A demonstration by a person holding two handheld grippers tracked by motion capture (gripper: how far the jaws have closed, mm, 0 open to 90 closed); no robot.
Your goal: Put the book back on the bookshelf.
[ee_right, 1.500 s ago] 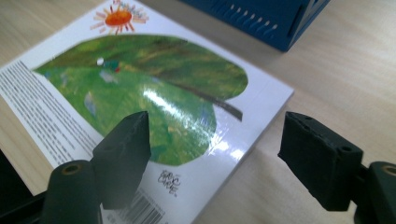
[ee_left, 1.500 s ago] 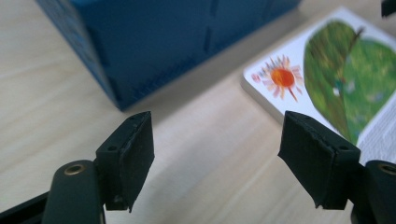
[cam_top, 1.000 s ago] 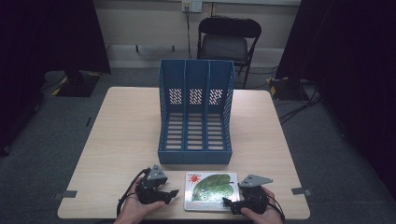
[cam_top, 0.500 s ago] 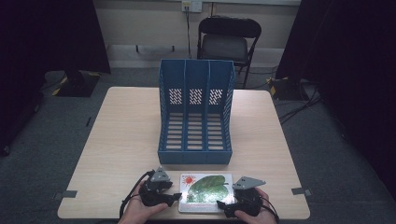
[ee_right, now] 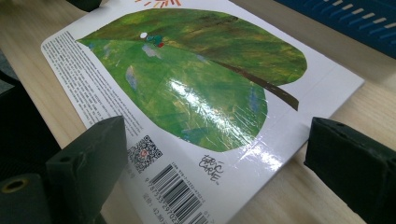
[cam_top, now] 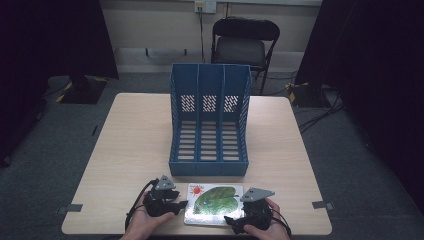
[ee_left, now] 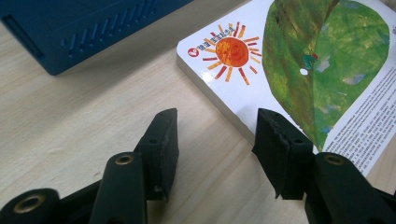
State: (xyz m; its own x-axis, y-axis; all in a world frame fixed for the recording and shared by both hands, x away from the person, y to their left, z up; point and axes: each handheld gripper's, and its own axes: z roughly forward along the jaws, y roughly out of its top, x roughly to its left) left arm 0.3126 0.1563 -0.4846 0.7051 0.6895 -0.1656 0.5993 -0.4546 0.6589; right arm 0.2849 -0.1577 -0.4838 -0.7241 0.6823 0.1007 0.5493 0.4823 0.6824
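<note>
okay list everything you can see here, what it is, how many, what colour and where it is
Book: one, white cover with green leaf and orange sun, flat at the table's near edge between the grippers.
File rack: one, blue, three compartments, mid-table behind the book.
Table: one, light wood.
Folding chair: one, black, beyond the table.
Left gripper: one, black, open, at the book's left edge.
Right gripper: one, black, open, at the book's barcode corner.
Hands: two, holding the grippers.

Before you, the book (cam_top: 214, 205) lies flat on the surface (cam_top: 130, 145) at its near edge, the file rack (cam_top: 210, 120) just behind it. Your left gripper (cam_top: 170, 201) flanks its left side, your right gripper (cam_top: 240, 220) its right.
</note>
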